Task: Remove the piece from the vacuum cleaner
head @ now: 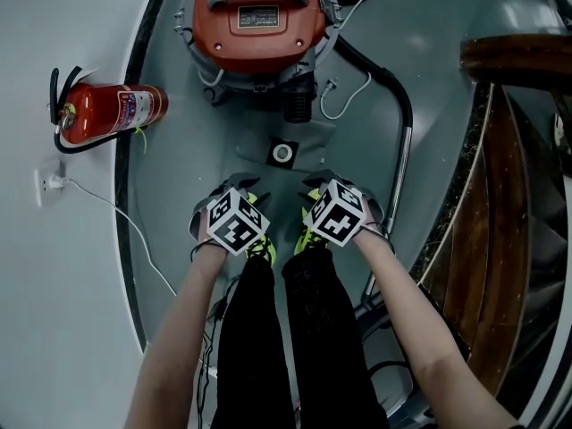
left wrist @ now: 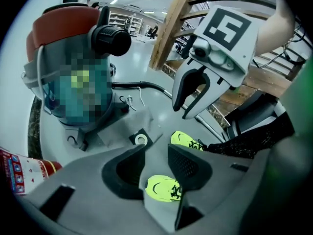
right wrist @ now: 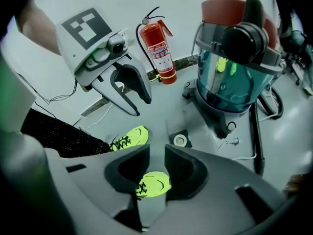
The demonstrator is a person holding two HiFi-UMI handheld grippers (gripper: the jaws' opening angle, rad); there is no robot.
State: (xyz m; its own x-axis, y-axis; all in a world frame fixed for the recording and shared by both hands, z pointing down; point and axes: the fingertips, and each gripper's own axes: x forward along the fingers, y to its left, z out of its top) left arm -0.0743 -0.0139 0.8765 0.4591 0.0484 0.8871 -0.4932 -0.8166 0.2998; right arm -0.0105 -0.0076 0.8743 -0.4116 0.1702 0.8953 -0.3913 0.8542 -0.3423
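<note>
Wall socket (head: pixel 46 184): on the white wall past the floor's (head: pixel 214 150) left edge, with a white cable (head: pixel 116 211) running down from it.
Fire extinguisher (head: pixel 107 113): red, upright at the floor's left edge, well apart from both tongs.
Left tongs (left wrist: pixel 156 151): released, jaws apart, nothing between them; they are held above the person's feet and point steeply down.
Vacuum cleaner (head: pixel 259 16): red lid over a teal see-through drum, on the floor ahead of both tongs, toward the far edge.
Black stub (head: pixel 298 105): ribbed piece on the vacuum's front, facing the tongs and still seated in the drum; neither tongs touch it.
Floor box (head: pixel 282 153): small black square with a pale ring, on the bare floor between the stub and the tongs.
Shoes (head: pixel 261 248): neon yellow, directly under the tongs.
Right tongs (right wrist: pixel 156 153): released, jaws parted and empty, just beside the left tongs at the same height.
Hose (head: pixel 398 96): black, curving from the vacuum's right side into a metal tube (head: pixel 402 177) that runs along the floor right of the right tongs.
Wooden stairs (head: pixel 500 204): along the floor's right edge.
</note>
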